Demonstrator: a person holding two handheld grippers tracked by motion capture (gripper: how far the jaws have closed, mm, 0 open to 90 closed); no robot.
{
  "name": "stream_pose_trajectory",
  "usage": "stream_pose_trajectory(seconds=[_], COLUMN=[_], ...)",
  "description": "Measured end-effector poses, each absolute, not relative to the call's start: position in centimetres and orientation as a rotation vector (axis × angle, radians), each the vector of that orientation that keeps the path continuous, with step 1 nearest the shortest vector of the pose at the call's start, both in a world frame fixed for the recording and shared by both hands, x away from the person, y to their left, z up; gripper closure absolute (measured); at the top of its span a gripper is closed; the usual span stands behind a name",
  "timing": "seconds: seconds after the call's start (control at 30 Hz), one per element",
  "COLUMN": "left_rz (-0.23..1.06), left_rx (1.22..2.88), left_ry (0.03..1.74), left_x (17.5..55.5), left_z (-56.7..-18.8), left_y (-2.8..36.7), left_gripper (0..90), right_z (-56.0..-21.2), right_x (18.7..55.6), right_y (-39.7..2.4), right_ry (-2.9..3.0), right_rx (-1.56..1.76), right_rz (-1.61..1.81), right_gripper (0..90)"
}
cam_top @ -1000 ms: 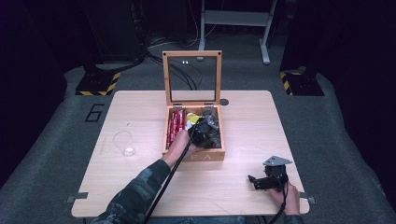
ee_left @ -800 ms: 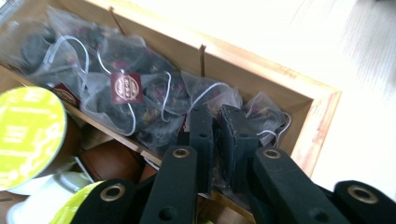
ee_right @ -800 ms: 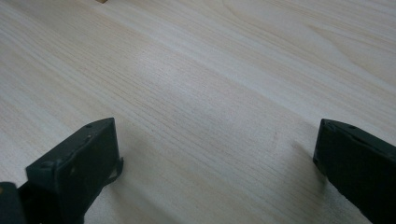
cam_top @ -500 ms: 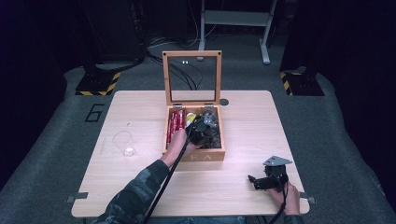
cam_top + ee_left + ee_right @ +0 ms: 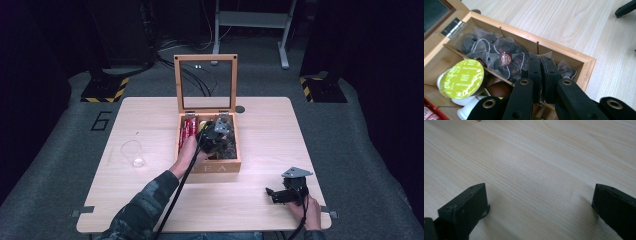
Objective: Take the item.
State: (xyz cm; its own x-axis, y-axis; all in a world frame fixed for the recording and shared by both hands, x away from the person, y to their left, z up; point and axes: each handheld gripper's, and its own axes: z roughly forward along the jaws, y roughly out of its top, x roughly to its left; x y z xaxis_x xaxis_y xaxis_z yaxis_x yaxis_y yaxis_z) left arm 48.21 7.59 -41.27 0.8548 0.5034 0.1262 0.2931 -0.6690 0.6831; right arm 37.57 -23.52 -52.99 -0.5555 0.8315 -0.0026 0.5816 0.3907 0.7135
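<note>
A wooden tea box (image 5: 215,167) stands open at the table's middle, its glass-paned lid (image 5: 205,58) upright. My left gripper (image 5: 216,135) hovers low over the box's right side. In the left gripper view its jaws (image 5: 540,61) are pressed together above a compartment of clear tea bags (image 5: 504,53) with dark tags, and I see nothing held between them. A green-lidded capsule (image 5: 461,78) lies in the neighbouring compartment. Red packets (image 5: 188,130) fill the box's left compartment. My right gripper (image 5: 272,194) rests on the table at the front right, its jaws (image 5: 540,197) wide open over bare wood.
A small clear round object (image 5: 132,152) lies on the table left of the box. A dark round spot (image 5: 240,109) sits behind the box's right corner. Black-and-yellow striped bases (image 5: 105,89) stand on the floor beyond the table.
My left gripper has edged slightly toward the back of the box. The right gripper has not moved.
</note>
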Motion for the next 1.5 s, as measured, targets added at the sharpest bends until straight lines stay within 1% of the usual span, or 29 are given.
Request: stream_pose_trajectory(seconds=[0.3,0.53,0.57,0.73,0.93,1.0,1.27,1.5], left_rz=[0.408,0.408,0.393,0.42,0.427,0.455,0.481,0.502], left_rx=[2.302,2.247,2.229,2.212,2.178,2.166,2.106,2.068], left_ry=[0.583,0.596,0.607,0.608,0.647,0.649,0.718,0.763], left_x=[48.0,47.8,47.7,47.5,46.9,46.7,46.5,46.1], left_z=[-39.7,-38.7,-38.6,-37.9,-37.0,-36.7,-36.0,-35.6], left_y=[8.5,10.0,10.4,11.9,14.3,15.2,18.7,20.9], left_gripper=[87.8,88.7,88.8,89.3,90.0,90.0,90.0,90.0], right_z=[-53.0,-53.0,-53.0,-53.0,-53.0,-53.0,-53.0,-53.0], right_x=[37.6,37.6,37.6,37.6,37.6,37.6,37.6,37.6], right_y=[-23.5,-23.5,-23.5,-23.5,-23.5,-23.5,-23.5,-23.5], right_ry=[2.295,2.293,2.295,2.294,2.295,2.294,2.292,2.289], right_rx=[1.225,1.225,1.225,1.225,1.225,1.226,1.226,1.226], right_rz=[0.961,0.962,0.961,0.961,0.961,0.962,0.963,0.967], right_gripper=[0.0,0.0,0.0,0.0,0.0,0.0,0.0,0.0])
